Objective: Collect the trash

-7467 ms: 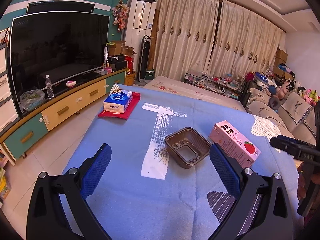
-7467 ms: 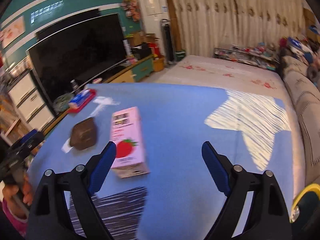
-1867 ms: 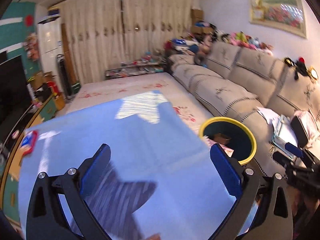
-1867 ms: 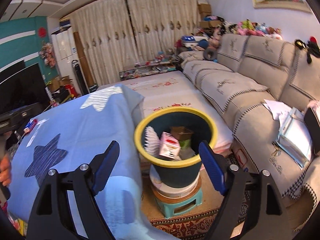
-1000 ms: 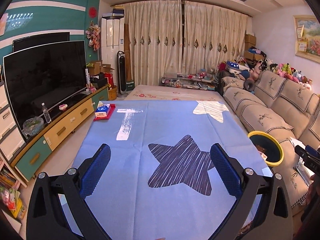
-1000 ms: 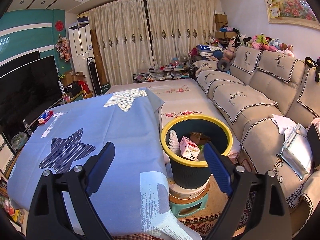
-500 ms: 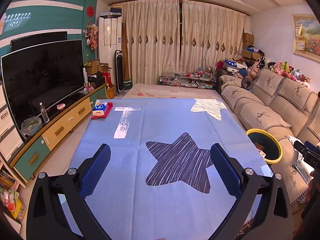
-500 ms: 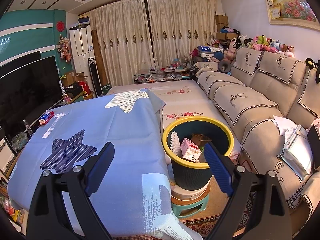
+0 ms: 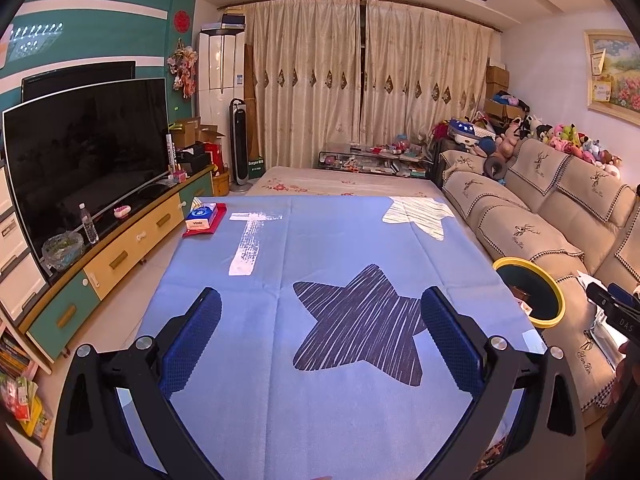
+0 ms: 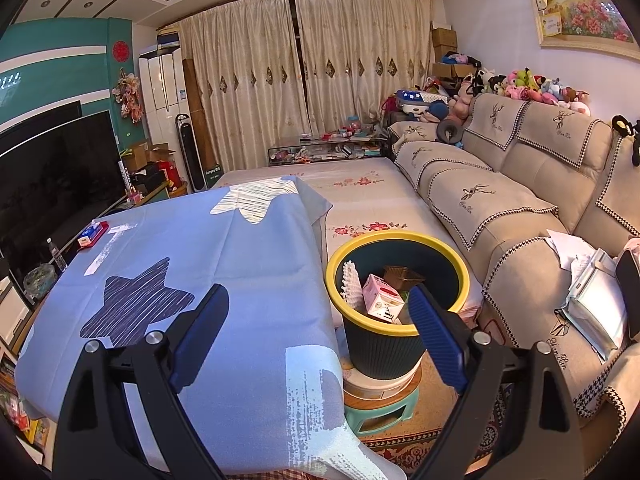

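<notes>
Trash sits already inside the bin (image 10: pixel 400 344), a dark ribbed pail with a yellow rim that stands on a small stack of stools just off the right-hand edge of the table (image 10: pixel 248 288). That spot looks chosen so a gripper can swing straight off the blue star-printed cloth and let go over the opening without stepping away. Inside, the right wrist view shows a pink milk carton (image 10: pixel 382 298) tilted against the near wall, a brown plastic tray (image 10: pixel 402 276) behind it toward the far wall, and a white ridged piece (image 10: pixel 352 284) leaning upright at the left wall; what lies beneath them is hidden.

On the table itself only a tissue pack (image 9: pixel 202 216) on its red mat remains, at the far left corner beside the TV cabinet, and it reads as a household item rather than rubbish. Judging by that, the collecting looks finished or nearly so.

Both tools hang above the near edge of the table, angled down. The left gripper (image 9: pixel 320 340) has its blue pads spread wide with nothing but cloth showing between them. The right gripper (image 10: pixel 320 336) is equally spread and empty, its right pad overlapping the bin's near rim in the view only; whether it is directly over the rim I cannot tell.
</notes>
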{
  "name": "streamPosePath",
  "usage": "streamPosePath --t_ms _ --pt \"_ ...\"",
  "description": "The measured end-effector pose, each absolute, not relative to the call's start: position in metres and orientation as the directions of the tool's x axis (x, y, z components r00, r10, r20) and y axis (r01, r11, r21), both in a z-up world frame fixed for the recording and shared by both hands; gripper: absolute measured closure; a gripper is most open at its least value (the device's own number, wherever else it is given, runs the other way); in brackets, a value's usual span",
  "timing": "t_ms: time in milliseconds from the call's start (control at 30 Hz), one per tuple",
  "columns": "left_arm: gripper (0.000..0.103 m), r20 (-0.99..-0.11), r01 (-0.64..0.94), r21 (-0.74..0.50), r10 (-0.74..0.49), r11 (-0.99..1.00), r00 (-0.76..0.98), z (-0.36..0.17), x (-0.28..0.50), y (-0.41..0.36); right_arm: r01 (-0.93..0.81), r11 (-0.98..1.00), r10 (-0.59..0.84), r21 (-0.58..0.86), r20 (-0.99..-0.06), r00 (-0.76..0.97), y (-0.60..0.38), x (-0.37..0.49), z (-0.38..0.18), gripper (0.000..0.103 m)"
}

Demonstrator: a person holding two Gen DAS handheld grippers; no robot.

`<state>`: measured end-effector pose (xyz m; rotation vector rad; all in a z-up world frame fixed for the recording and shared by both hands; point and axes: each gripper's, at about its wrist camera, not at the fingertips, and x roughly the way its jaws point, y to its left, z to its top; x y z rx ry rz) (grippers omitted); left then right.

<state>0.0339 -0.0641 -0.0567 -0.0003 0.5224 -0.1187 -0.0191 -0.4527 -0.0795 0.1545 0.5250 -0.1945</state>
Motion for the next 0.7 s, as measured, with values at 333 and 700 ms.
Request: streamPosePath --t_ms 333,700 --pt "0.005 -0.502 0.119 -0.025 -0.115 0.993 0.857 -0.0588 0.0348 -0.0653 0.224 0.969 -0.143 0.1 -0.512 0.847 -0.4509 -0.0176 -0.0821 0.017" --pt "0.005 -0.501 0.115 -0.038 -0.119 0.993 0.857 -0.0605 0.0363 -0.0654 0.225 0.969 -0.143 0.1 -0.514 0.846 -0.4501 -0.0175 -0.084 0.017"
